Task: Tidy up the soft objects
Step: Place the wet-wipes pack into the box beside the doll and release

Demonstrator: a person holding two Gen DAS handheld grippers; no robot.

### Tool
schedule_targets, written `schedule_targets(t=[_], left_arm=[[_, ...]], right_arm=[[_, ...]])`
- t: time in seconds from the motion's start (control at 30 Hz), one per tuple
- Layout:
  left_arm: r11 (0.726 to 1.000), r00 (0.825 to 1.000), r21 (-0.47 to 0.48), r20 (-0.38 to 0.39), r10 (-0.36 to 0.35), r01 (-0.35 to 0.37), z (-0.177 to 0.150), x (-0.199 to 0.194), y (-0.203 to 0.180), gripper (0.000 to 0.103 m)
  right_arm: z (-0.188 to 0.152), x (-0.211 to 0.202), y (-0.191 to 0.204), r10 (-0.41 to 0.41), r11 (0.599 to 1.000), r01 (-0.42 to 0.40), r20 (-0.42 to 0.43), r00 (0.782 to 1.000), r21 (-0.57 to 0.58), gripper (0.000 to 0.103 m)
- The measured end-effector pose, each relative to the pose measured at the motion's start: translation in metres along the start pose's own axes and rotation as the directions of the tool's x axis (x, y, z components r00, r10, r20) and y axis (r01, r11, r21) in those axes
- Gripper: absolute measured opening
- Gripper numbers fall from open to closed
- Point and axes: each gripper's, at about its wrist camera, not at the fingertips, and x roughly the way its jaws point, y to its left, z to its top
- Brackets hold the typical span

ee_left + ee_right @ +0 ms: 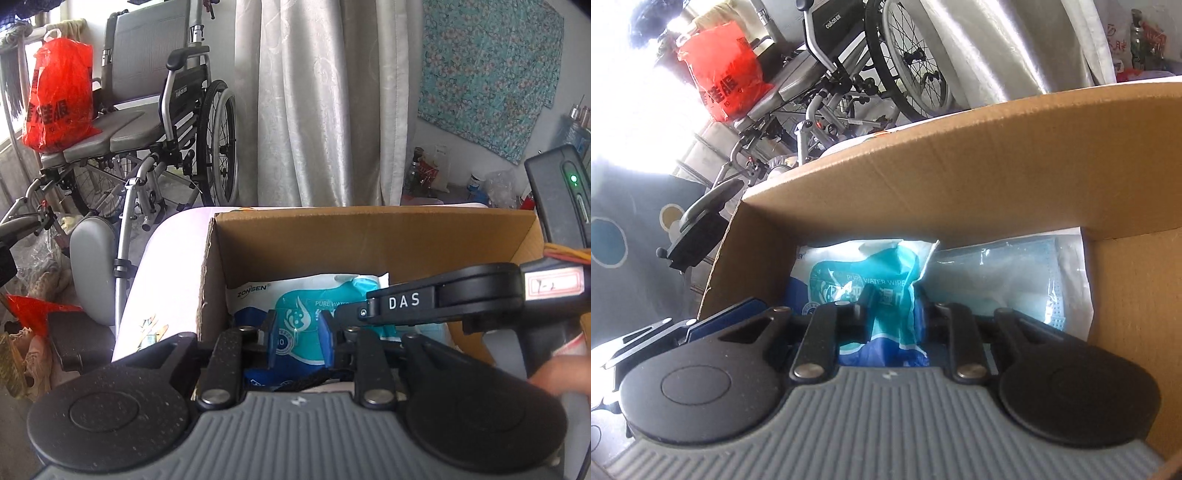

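Teal wipes pack pinched by both tongs; right view alone shows the mask packet.

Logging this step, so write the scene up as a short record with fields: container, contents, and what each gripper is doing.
container: open cardboard box on a pale table
contents: wet wipes pack; bag of blue face masks to its right
left gripper: closed on the wipes pack
right gripper: inside the box, also closed on the wipes pack
background: wheelchair carrying an orange bag
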Motion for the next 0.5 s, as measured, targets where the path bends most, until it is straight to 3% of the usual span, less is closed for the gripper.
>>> schedule_targets(t=[0.03,0.07,0.13,0.17,0.27,0.33,0.5], left_arm=[[1.000,1.000,0.004,0.011,0.002,-0.002,-0.001,-0.005,0.000,0.037],[1.000,1.000,0.001,0.018,-0.001,0.000,-0.001,-0.009,0.001,0.039],[1.000,0.999,-0.008,0.034,-0.003,0.004,-0.002,-0.025,0.002,0.041],[1.000,0.999,-0.008,0.037,0.003,-0.003,-0.002,-0.034,0.002,0.041],[1.000,0.999,-0.002,0.050,0.014,-0.013,-0.004,-0.069,0.004,0.044],[1.000,0.997,0.007,0.077,0.008,-0.008,-0.012,-0.099,0.007,0.059],[1.000,0.998,-0.012,0.055,0.021,-0.020,-0.051,-0.167,0.019,0.060]], right_arm=[[0.000,-0.002,0.000,0.000,1.000,0.000,-0.001,1.000,0.007,0.022],[0.001,-0.005,-0.001,-0.004,1.000,0.004,-0.008,1.000,0.016,0.031],[0.002,-0.019,-0.003,0.005,1.000,-0.005,0.018,1.000,0.026,0.084],[0.002,-0.028,-0.003,-0.009,1.000,0.008,0.046,0.999,0.024,0.089],[-0.002,-0.066,-0.003,-0.020,1.000,0.019,0.100,0.995,0.011,0.089],[-0.012,-0.101,-0.005,0.019,1.000,-0.020,0.143,0.990,0.007,0.089],[-0.042,-0.190,0.010,0.140,0.985,-0.118,0.187,0.972,-0.125,0.089]])
